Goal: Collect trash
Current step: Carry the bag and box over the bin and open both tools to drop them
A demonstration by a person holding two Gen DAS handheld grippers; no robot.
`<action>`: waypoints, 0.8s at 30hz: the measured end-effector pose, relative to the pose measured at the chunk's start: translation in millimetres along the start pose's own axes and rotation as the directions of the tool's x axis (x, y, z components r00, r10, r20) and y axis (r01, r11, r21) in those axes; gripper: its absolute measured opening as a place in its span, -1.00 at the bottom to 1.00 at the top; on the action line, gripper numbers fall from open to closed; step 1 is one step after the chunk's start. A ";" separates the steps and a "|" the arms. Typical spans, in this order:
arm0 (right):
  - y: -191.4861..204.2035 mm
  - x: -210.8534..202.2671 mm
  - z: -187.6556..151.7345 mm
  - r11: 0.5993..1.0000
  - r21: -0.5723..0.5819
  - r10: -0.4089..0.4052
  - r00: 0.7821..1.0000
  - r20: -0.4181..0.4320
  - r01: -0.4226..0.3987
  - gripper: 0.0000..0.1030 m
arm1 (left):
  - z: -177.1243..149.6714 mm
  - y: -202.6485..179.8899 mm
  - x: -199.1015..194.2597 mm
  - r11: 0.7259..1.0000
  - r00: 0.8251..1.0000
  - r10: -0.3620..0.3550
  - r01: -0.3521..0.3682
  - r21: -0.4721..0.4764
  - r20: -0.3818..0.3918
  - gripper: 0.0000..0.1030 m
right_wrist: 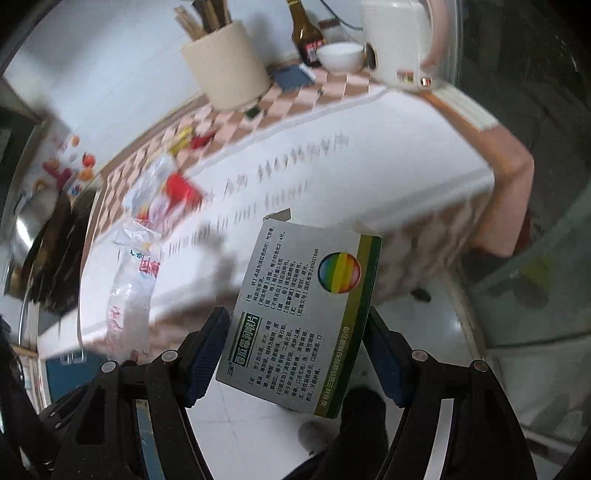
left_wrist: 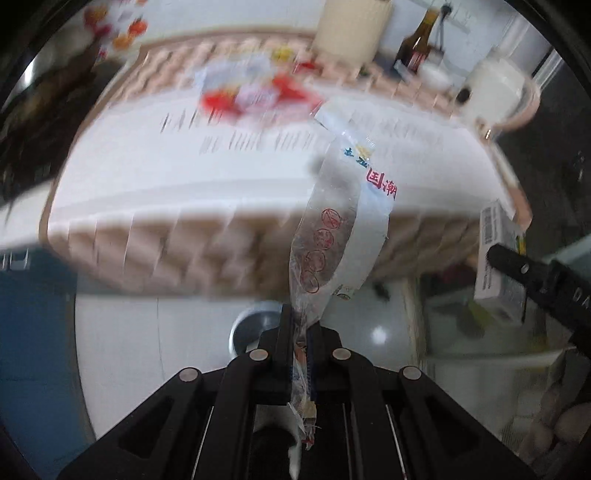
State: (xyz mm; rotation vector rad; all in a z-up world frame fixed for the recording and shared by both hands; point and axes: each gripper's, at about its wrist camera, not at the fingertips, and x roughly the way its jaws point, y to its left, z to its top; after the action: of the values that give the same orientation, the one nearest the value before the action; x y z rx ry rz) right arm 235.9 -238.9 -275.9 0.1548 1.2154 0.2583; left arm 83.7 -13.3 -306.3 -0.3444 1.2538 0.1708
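Note:
My left gripper [left_wrist: 300, 317] is shut on a clear plastic wrapper [left_wrist: 332, 229] with red and blue print, held up in front of the table edge. The wrapper also shows in the right wrist view [right_wrist: 133, 280]. My right gripper [right_wrist: 295, 325] is shut on a grey and green medicine box [right_wrist: 299, 317] with a rainbow circle, held above the floor. That box and the right gripper's finger show in the left wrist view [left_wrist: 496, 266] at the right. More trash, a red and white wrapper [left_wrist: 255, 96], lies on the table; it also shows in the right wrist view [right_wrist: 166, 199].
The table [right_wrist: 369, 177] has a white and pink checked cloth. At its back stand a cream utensil holder [right_wrist: 225, 62], a dark bottle [right_wrist: 304, 33], a white bowl [right_wrist: 340, 55] and a white kettle [right_wrist: 399, 40]. A metal bin [left_wrist: 251, 328] sits on the white floor.

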 end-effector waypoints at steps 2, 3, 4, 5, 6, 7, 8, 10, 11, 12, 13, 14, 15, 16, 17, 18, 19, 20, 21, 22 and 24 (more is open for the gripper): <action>1.2 11.4 -33.4 1.000 -0.009 0.001 0.999 -0.047 -0.002 0.43 | -28.4 19.4 25.4 1.000 0.996 0.014 -0.016 -0.022 -0.087 -0.95; 1.2 18.6 -48.2 1.000 -0.013 -0.003 0.997 -0.075 0.002 0.43 | -39.8 27.6 40.0 0.999 0.992 0.013 -0.018 -0.038 -0.129 -0.95; 0.0 30.0 -64.4 1.000 -0.017 -0.005 0.994 -0.109 0.003 0.43 | -54.6 39.2 63.9 0.998 0.981 0.004 -0.016 -0.060 -0.196 -0.95; -1.3 42.9 -80.5 1.000 -0.023 -0.007 0.990 -0.142 0.004 0.43 | -63.7 46.6 81.0 0.997 0.972 0.007 -0.025 -0.073 -0.236 -0.94; -2.7 54.2 -91.5 1.000 -0.028 -0.013 0.986 -0.165 0.009 0.43 | -75.1 56.4 105.6 0.995 0.960 0.006 -0.033 -0.092 -0.279 -0.94; -5.2 74.3 -108.9 0.999 -0.037 -0.023 0.979 -0.201 0.016 0.43 | -82.8 63.2 125.3 0.994 0.950 -0.006 -0.029 -0.106 -0.312 -0.94; -7.6 92.2 -124.2 0.999 -0.042 -0.025 0.972 -0.233 0.016 0.43 | -91.6 71.9 151.1 0.991 0.937 -0.021 -0.027 -0.131 -0.350 -0.94; -13.6 132.7 -151.5 0.999 -0.044 -0.035 0.956 -0.292 0.023 0.43 | -106.0 88.0 208.3 0.983 0.910 -0.059 -0.019 -0.183 -0.411 -0.94; -16.2 151.0 -163.9 0.999 -0.048 -0.038 0.949 -0.314 0.024 0.43 | -110.9 93.7 231.6 0.978 0.897 -0.077 -0.016 -0.207 -0.435 -0.94; -20.3 178.2 -178.9 0.998 -0.051 -0.041 0.939 -0.342 0.025 0.43 | -116.4 100.2 258.9 0.972 0.882 -0.095 -0.017 -0.234 -0.461 -0.94; -24.4 202.1 -190.9 0.998 -0.052 -0.047 0.930 -0.364 0.031 0.42 | -123.1 108.6 296.8 0.962 0.862 -0.130 -0.009 -0.273 -0.489 -0.94; -27.8 223.1 -200.7 0.998 -0.052 -0.049 0.923 -0.382 0.032 0.42 | -127.0 113.7 323.1 0.955 0.847 -0.151 -0.009 -0.298 -0.509 -0.94; -32.5 250.3 -213.2 0.998 -0.053 -0.049 0.914 -0.403 0.030 0.42 | -131.3 118.6 349.3 0.948 0.836 -0.166 -0.010 -0.318 -0.523 -0.94; -37.3 276.6 -224.9 0.998 -0.056 -0.052 0.906 -0.420 0.031 0.42 | -136.0 123.3 385.6 0.941 0.822 -0.192 0.000 -0.337 -0.536 -0.94; -40.5 297.0 -234.0 0.998 -0.061 -0.052 0.901 -0.431 0.029 0.42 | -140.0 124.5 407.7 0.940 0.813 -0.194 -0.006 -0.340 -0.549 -0.94; -45.0 321.9 -244.7 0.998 -0.061 -0.049 0.895 -0.444 0.024 0.42 | -143.5 126.6 436.0 0.940 0.802 -0.195 -0.011 -0.340 -0.564 -0.94; -50.8 349.8 -256.3 0.998 -0.060 -0.044 0.887 -0.460 0.018 0.42 | -147.2 127.8 460.1 0.941 0.793 -0.198 -0.010 -0.338 -0.576 -0.94; -52.5 369.4 -262.3 0.998 -0.061 -0.041 0.881 -0.472 0.014 0.42 | -149.0 127.9 476.4 0.944 0.788 -0.190 -0.018 -0.331 -0.585 -0.94; -57.5 394.3 -271.5 0.998 -0.058 -0.035 0.872 -0.488 0.008 0.42 | -151.2 126.8 490.4 0.945 0.794 -0.198 -0.002 -0.328 -0.575 -0.93; -60.2 411.9 -278.7 0.998 -0.061 -0.034 0.865 -0.500 0.004 0.42 | -153.1 124.8 509.3 0.949 0.786 -0.196 0.001 -0.316 -0.586 -0.93; -66.3 450.7 -292.6 0.997 -0.077 -0.029 0.851 -0.524 -0.013 0.42 | -158.7 122.7 526.2 0.958 0.781 -0.178 -0.001 -0.286 -0.599 -0.91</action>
State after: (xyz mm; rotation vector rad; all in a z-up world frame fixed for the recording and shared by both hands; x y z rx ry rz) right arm 114.5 -183.0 -800.5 0.0069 1.7498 0.3542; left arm 64.7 14.6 -868.4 -0.7432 1.8742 0.1517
